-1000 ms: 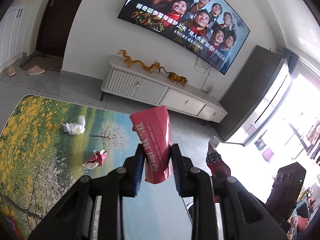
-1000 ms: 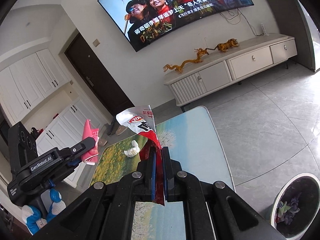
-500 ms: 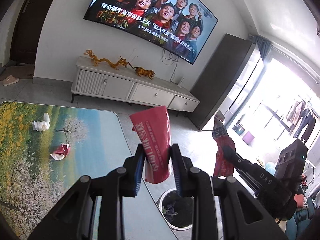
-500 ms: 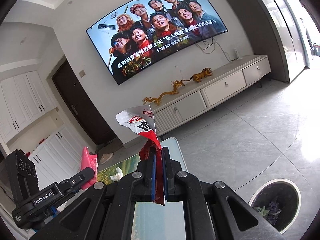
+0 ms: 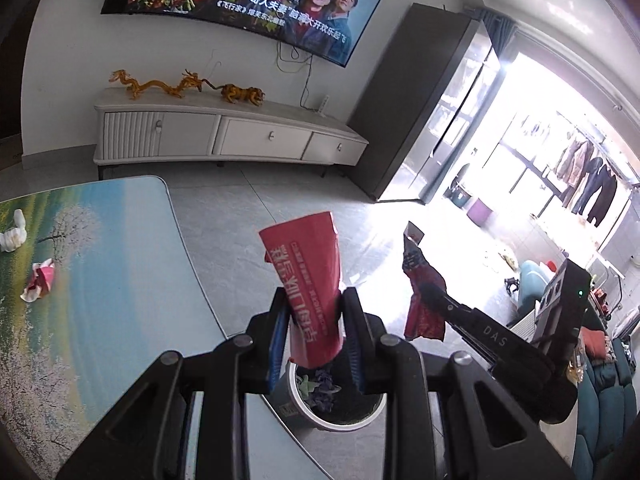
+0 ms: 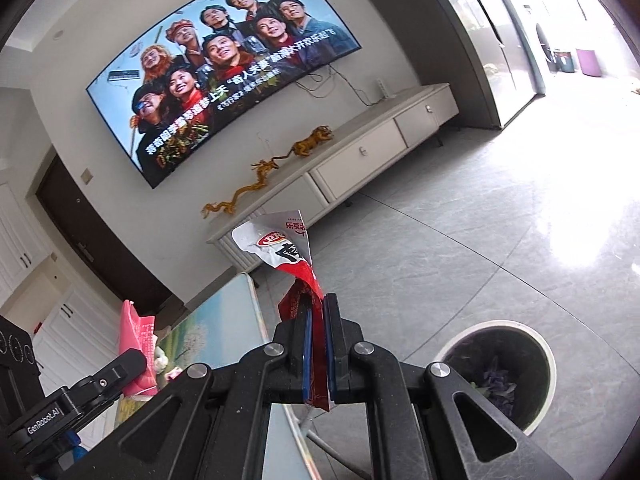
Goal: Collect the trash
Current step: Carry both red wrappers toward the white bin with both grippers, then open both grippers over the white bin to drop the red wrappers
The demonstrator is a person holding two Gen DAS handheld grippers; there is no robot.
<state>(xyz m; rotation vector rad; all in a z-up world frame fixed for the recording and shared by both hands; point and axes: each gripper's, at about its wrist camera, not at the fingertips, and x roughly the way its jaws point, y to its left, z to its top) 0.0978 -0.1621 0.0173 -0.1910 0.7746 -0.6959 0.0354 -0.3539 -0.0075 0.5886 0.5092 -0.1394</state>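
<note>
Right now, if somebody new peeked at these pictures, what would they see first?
Probably the red packet pinched upright in the left gripper, right above the trash bin on the floor. Next, the crinkled red-and-silver snack wrapper clamped in the right gripper, with the bin to its lower right. Behind both, a big curved TV full of smiling faces fills the wall.

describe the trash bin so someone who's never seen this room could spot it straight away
Start from the long white tv cabinet under the wall screen, then come across the grey tiled floor to the corner of the table with the painted landscape top. The trash bin stands on the floor just beside that corner: a round open bin with a pale rim, dark inside, holding purple and green scraps.
</note>
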